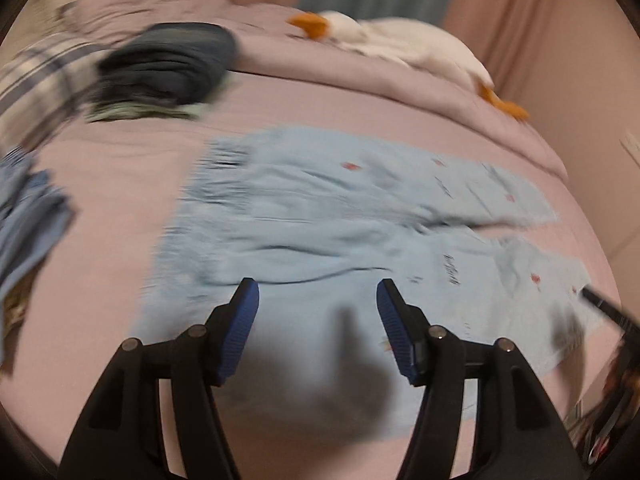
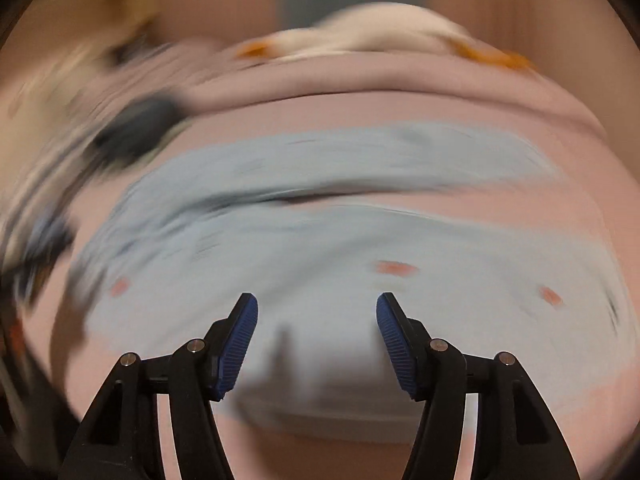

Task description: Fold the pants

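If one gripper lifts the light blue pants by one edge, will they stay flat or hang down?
The light blue pants look like thin soft cloth lying wrinkled on the pink bedsheet, so they would probably hang limp. They seem light for their size. Lifted at one point, the two legs would likely drag and bunch.

Both grippers pointed steeply downward. The left gripper [image 1: 318, 286] had its blue-padded fingers [image 1: 244, 320] spread apart, gripping nothing; the right gripper [image 2: 317, 300] likewise stood empty.
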`<act>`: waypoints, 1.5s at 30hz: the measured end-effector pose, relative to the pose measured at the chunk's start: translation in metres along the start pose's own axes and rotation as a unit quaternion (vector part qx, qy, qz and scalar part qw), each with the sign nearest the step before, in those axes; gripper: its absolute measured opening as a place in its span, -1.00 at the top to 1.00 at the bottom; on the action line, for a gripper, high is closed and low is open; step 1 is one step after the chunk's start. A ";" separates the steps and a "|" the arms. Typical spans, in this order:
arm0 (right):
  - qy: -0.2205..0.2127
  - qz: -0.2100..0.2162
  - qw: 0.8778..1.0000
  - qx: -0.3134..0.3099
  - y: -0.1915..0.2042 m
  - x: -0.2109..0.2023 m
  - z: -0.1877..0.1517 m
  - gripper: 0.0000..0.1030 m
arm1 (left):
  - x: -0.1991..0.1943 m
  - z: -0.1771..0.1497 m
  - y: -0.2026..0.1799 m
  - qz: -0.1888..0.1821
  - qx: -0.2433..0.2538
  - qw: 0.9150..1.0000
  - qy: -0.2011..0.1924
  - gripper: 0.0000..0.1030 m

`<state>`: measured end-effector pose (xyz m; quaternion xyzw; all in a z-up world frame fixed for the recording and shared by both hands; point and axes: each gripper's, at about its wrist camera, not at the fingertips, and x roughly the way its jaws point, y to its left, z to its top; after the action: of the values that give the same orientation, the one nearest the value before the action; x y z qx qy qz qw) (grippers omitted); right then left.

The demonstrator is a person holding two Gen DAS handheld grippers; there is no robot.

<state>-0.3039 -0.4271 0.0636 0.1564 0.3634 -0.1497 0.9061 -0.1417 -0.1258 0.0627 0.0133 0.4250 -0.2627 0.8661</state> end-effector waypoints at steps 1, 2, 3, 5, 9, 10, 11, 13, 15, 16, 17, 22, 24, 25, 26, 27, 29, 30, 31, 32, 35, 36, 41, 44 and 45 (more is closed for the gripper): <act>-0.008 -0.021 0.999 0.030 -0.021 -0.007 -0.002 -0.20 | 0.008 0.003 -0.009 -0.005 0.010 1.000 0.007 -0.19; -0.017 -0.048 0.997 0.063 -0.046 -0.015 -0.003 -0.20 | 0.017 0.005 -0.017 -0.008 0.019 1.000 0.013 -0.19; -0.026 -0.083 0.991 0.103 -0.077 -0.026 -0.006 -0.20 | 0.022 0.006 -0.023 -0.011 0.027 0.999 0.017 -0.19; -0.039 -0.138 0.972 0.189 -0.134 -0.047 -0.018 -0.20 | 0.033 0.011 -0.039 -0.010 0.045 0.999 0.020 -0.19; -0.060 -0.158 0.918 0.359 -0.224 -0.077 -0.059 -0.20 | 0.050 0.022 -0.055 0.004 0.069 0.997 0.025 -0.21; -0.058 -0.149 0.910 0.383 -0.235 -0.077 -0.067 -0.20 | 0.055 0.024 -0.056 0.010 0.073 0.997 0.029 -0.22; -0.057 -0.131 0.906 0.399 -0.242 -0.072 -0.073 -0.20 | 0.063 0.026 -0.055 0.020 0.073 0.996 0.037 -0.23; -0.063 -0.093 0.907 0.406 -0.246 -0.062 -0.076 -0.20 | 0.073 0.024 -0.051 0.029 0.066 0.996 0.052 -0.24; -0.069 -0.094 0.915 0.386 -0.244 -0.051 -0.067 -0.15 | 0.086 0.017 -0.043 0.040 0.059 0.995 0.073 -0.25; -0.070 -0.098 0.919 0.375 -0.243 -0.047 -0.062 0.16 | 0.085 0.014 -0.042 0.036 0.062 0.995 0.065 -0.27; -0.067 -0.102 0.921 0.370 -0.246 -0.045 -0.057 0.37 | 0.083 0.013 -0.042 0.035 0.071 0.995 0.054 -0.27; -0.055 -0.133 0.937 0.318 -0.240 -0.049 -0.044 0.81 | 0.082 0.012 -0.042 0.034 0.074 0.995 0.054 -0.33; -0.066 -0.161 0.932 0.317 -0.240 -0.066 -0.048 0.81 | 0.083 0.012 -0.043 0.035 0.079 0.995 0.053 -0.34; -0.064 -0.171 0.931 0.317 -0.242 -0.066 -0.049 0.81 | 0.084 0.013 -0.042 0.035 0.081 0.995 0.052 -0.34; -0.058 -0.182 0.929 0.318 -0.244 -0.064 -0.050 0.81 | 0.084 0.013 -0.043 0.035 0.083 0.995 0.051 -0.34; -0.045 -0.188 0.928 0.319 -0.247 -0.060 -0.052 0.81 | 0.084 0.012 -0.043 0.034 0.086 0.994 0.051 -0.35; 0.001 -0.193 0.932 0.306 -0.252 -0.042 -0.051 0.79 | 0.081 0.012 -0.042 0.033 0.088 0.994 0.054 -0.35; 0.009 -0.202 0.935 0.292 -0.251 -0.041 -0.046 0.72 | 0.079 0.012 -0.040 0.036 0.086 0.994 0.058 -0.35; 0.010 -0.223 0.934 0.281 -0.247 -0.047 -0.039 0.48 | 0.074 0.012 -0.038 0.038 0.082 0.994 0.059 -0.35; 0.007 -0.246 0.930 0.273 -0.242 -0.053 -0.035 0.35 | 0.066 0.012 -0.035 0.037 0.077 0.995 0.054 -0.35; -0.056 -0.350 0.912 0.207 -0.204 -0.087 -0.019 0.00 | 0.045 0.005 -0.022 0.047 0.084 0.995 0.039 -0.38; -0.076 -0.332 0.922 0.186 -0.189 -0.094 -0.015 -0.01 | 0.042 0.001 -0.017 0.050 0.087 0.994 0.039 -0.38; -0.063 -0.136 0.987 0.056 -0.101 -0.064 0.000 -0.01 | 0.032 -0.030 0.002 0.037 0.101 0.993 0.050 -0.43; -0.033 -0.051 0.998 -0.022 -0.041 -0.027 0.003 -0.01 | 0.024 -0.037 0.007 0.027 0.105 0.992 0.057 -0.43; -0.015 -0.026 0.999 -0.043 -0.024 -0.014 0.001 -0.01 | 0.022 -0.038 0.008 0.024 0.114 0.991 0.061 -0.43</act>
<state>-0.3218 -0.4468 0.0696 0.1059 0.3601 -0.1595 0.9130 -0.1548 -0.1196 0.0204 0.1378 0.4437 -0.2874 0.8376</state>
